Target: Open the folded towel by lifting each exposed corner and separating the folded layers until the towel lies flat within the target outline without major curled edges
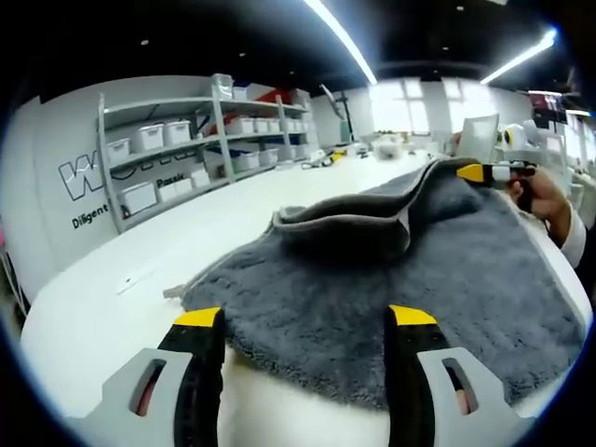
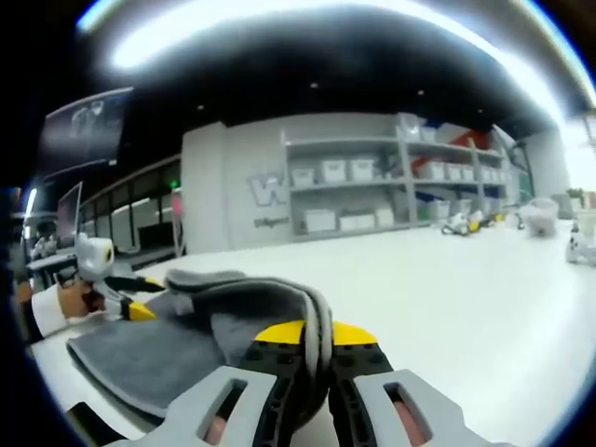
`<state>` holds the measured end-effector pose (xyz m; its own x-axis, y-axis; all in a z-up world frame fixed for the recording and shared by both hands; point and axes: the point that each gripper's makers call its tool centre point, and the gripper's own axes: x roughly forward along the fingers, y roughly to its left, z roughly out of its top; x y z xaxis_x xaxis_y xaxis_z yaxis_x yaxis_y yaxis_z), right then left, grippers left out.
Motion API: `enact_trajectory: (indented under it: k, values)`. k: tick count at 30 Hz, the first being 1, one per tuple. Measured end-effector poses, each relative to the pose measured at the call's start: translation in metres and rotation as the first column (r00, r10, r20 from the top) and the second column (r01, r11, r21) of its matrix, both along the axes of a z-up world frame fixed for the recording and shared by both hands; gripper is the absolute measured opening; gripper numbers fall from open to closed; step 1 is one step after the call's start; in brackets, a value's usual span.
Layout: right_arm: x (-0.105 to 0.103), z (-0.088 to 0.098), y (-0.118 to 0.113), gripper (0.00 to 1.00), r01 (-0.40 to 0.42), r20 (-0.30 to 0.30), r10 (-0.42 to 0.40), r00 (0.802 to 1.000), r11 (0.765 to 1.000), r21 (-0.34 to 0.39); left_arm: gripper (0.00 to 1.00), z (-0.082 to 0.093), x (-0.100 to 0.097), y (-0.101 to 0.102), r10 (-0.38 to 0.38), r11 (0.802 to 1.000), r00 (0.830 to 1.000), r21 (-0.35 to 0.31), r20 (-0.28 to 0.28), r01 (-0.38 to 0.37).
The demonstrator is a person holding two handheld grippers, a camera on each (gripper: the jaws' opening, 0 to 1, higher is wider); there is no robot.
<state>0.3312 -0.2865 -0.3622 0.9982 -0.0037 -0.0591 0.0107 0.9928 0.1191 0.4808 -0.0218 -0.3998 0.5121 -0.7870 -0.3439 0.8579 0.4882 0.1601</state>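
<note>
White table (image 1: 140, 251) | towel (image 1: 372, 279) edge pinched, corner hidden by jaws

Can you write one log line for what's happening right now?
right tongs: shut on fluffy grey towel edge, lifted | left tongs: open over towel | towel: partly folded on white table

A long white table (image 1: 140, 251) carries small cluttered items at its far end (image 1: 386, 146). Beyond its edge stands a grey metal shelving unit (image 2: 372, 182) holding white plastic bins (image 1: 149, 137).
</note>
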Motion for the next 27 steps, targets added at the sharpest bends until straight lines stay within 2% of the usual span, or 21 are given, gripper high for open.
enact_trajectory:
  k: [17, 22, 27]
  values:
    - [-0.005, -0.007, -0.014, 0.05, 0.041, -0.019, -0.041, 0.999, 0.999, 0.000, 0.68, 0.002, 0.006, -0.009, 0.010, 1.000, 1.000, 0.002, 0.013, -0.010]
    - [-0.006, -0.008, -0.012, 0.06, 0.046, -0.027, -0.047, 0.999, 0.998, -0.035, 0.68, 0.002, 0.010, -0.009, 0.014, 1.000, 1.000, -0.004, 0.006, -0.014]
    - [-0.004, -0.011, -0.018, 0.04, 0.052, -0.040, -0.054, 0.998, 0.998, -0.036, 0.67, 0.003, 0.007, -0.010, 0.009, 1.000, 1.000, -0.002, 0.014, -0.009]
